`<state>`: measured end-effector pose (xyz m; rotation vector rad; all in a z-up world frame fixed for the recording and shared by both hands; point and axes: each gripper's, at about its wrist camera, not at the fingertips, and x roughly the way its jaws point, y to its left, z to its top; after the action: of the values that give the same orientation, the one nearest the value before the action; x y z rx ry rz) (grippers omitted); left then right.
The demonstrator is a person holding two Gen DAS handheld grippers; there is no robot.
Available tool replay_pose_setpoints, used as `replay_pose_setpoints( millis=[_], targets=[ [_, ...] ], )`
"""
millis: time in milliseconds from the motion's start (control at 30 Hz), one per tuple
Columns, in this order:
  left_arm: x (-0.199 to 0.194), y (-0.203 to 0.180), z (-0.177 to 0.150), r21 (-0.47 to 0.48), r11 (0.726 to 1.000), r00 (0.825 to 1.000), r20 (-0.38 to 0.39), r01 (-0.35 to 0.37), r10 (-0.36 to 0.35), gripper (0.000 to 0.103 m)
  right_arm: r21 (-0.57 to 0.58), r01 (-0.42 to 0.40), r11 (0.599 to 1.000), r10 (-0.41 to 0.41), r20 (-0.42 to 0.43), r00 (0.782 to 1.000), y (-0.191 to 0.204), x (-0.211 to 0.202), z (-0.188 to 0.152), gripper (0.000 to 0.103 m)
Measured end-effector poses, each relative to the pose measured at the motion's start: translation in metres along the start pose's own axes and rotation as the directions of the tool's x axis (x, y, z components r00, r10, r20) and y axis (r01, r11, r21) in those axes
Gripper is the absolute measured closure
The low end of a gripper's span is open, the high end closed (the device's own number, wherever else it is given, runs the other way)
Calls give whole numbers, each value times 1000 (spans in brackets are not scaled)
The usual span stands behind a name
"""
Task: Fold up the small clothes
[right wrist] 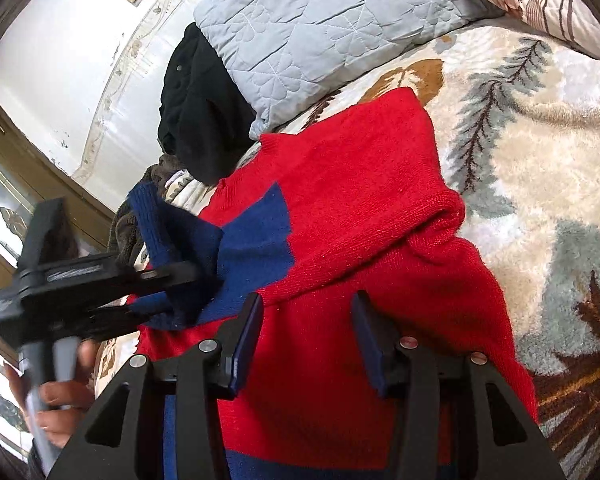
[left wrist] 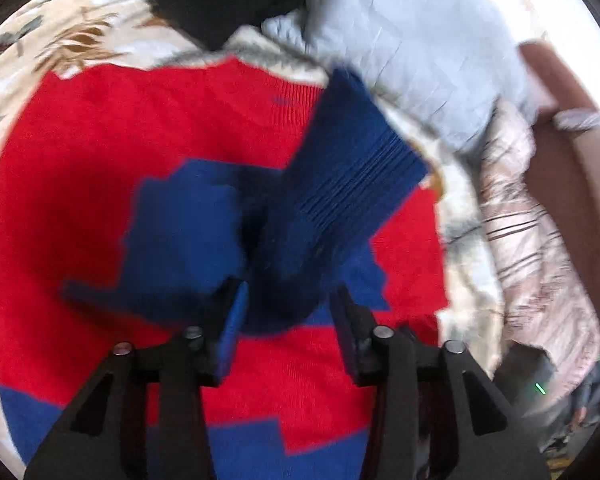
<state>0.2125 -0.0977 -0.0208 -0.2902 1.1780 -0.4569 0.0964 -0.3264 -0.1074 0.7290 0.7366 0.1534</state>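
Note:
A small red and blue knit sweater [left wrist: 148, 132] lies on a patterned blanket; it also shows in the right wrist view [right wrist: 364, 216]. My left gripper [left wrist: 288, 312] stands partly open around the sweater's blue sleeve [left wrist: 352, 172], which rises from between the fingers above the red body. The right wrist view shows the left gripper [right wrist: 196, 284] from the side with the blue sleeve [right wrist: 172, 224] between its fingers. My right gripper [right wrist: 308, 320] is open and empty just above the red body, whose other sleeve is folded across it.
The cream blanket [right wrist: 540, 152] with tree patterns covers the bed. A pale blue quilted pillow [right wrist: 312, 20] and a black garment [right wrist: 204, 116] lie at the far side. A striped pink quilt [left wrist: 540, 248] lies to the right in the left wrist view.

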Motion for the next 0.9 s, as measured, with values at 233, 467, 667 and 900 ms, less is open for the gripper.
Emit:
replay_pose_setpoints(
  millis=[233,467,667,900],
  targets=[
    [-59,105,-18,-185,980,988,147,71,-44,29,-35,-11,999,12,23,1000,31,-5,18,50],
    [-43,160,-13,-343,922,980,138,181,-141,29,3,115,993,-116,9,993,53,41,47,40],
    [-39,162,1,-340,929,982,163,150,-99,29,49,155,987,-156,20,988,41,52,39,47],
    [-37,162,5,-339,928,980,169,155,-102,29,-46,117,992,-111,117,987,49,18,64,97]
  ],
)
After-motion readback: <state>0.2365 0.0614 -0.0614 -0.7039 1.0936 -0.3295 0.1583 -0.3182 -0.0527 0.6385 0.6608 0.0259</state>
